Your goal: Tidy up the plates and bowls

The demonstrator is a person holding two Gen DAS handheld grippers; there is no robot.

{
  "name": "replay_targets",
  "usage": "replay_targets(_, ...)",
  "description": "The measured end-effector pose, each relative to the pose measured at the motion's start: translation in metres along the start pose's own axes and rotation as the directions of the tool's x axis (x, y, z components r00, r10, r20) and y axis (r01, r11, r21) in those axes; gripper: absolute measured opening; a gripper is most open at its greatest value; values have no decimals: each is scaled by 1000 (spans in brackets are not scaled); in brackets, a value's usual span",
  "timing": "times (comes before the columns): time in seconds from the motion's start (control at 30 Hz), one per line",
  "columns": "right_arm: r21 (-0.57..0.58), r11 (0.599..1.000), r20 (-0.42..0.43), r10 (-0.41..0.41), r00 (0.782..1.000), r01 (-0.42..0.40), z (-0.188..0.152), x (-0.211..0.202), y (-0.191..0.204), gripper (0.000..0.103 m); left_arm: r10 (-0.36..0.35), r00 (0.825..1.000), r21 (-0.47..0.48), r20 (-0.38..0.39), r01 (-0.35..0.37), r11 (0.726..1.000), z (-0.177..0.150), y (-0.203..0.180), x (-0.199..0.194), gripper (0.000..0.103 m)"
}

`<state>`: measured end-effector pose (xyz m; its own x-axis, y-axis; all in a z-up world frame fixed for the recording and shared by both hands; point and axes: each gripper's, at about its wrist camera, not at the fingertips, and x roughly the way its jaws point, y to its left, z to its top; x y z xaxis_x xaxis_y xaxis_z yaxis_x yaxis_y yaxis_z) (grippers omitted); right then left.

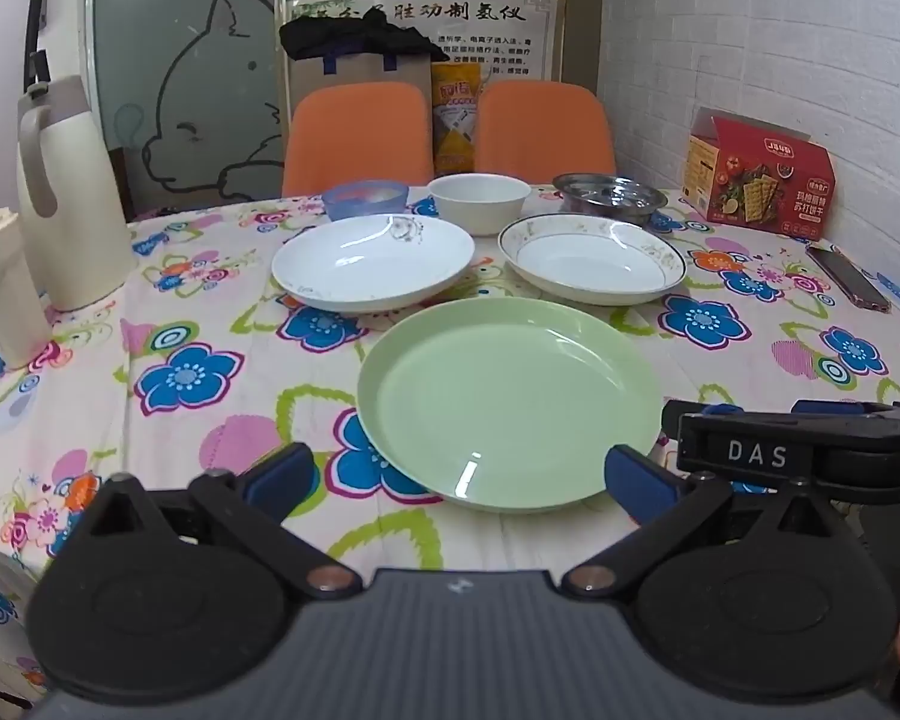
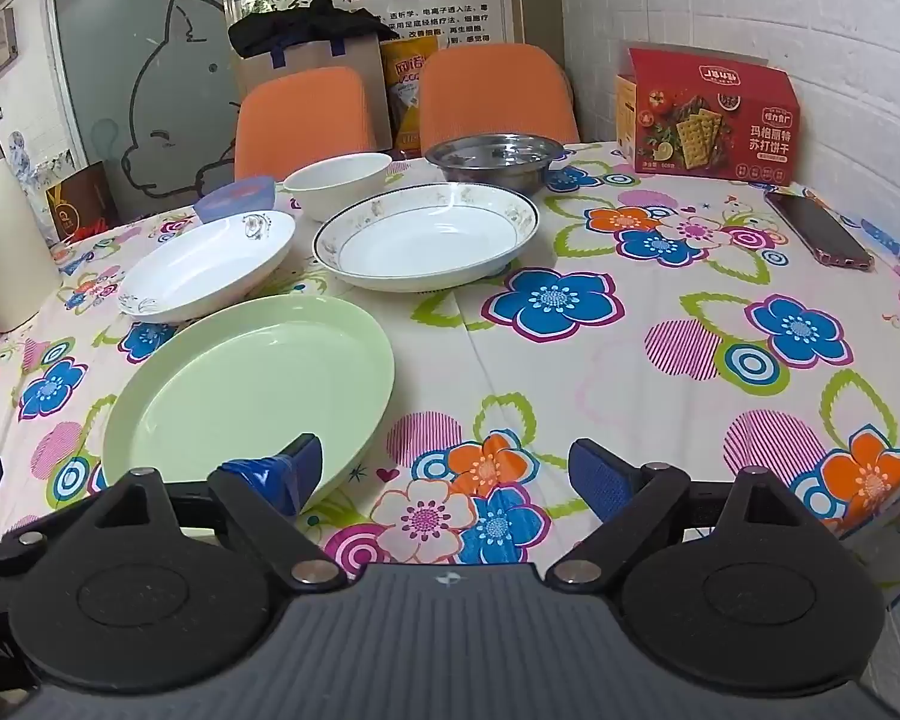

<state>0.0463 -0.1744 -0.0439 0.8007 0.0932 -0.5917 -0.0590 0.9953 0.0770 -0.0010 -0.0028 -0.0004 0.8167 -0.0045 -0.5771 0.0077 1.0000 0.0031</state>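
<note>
Black claws [image 1: 456,483], blue pads [image 2: 600,483], "DAS" label.

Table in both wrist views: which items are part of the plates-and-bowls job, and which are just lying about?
Job items:
green plate
white plate
gold-rimmed plate
white bowl
blue bowl
steel bowl

Lying about:
cracker box
phone
jug

A home dining corner: floral tablecloth [image 1: 210,312], orange chairs [image 1: 360,138], thermos jug [image 1: 66,192], cracker box [image 2: 708,114].
</note>
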Motion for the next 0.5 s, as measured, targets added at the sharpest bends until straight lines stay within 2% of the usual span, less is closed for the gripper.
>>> replay_targets(0.5,-9,1000,4,5,1000,-5,0,-1,4,77,-6,1000,-2,-14,6,1000,1,1,0,103)
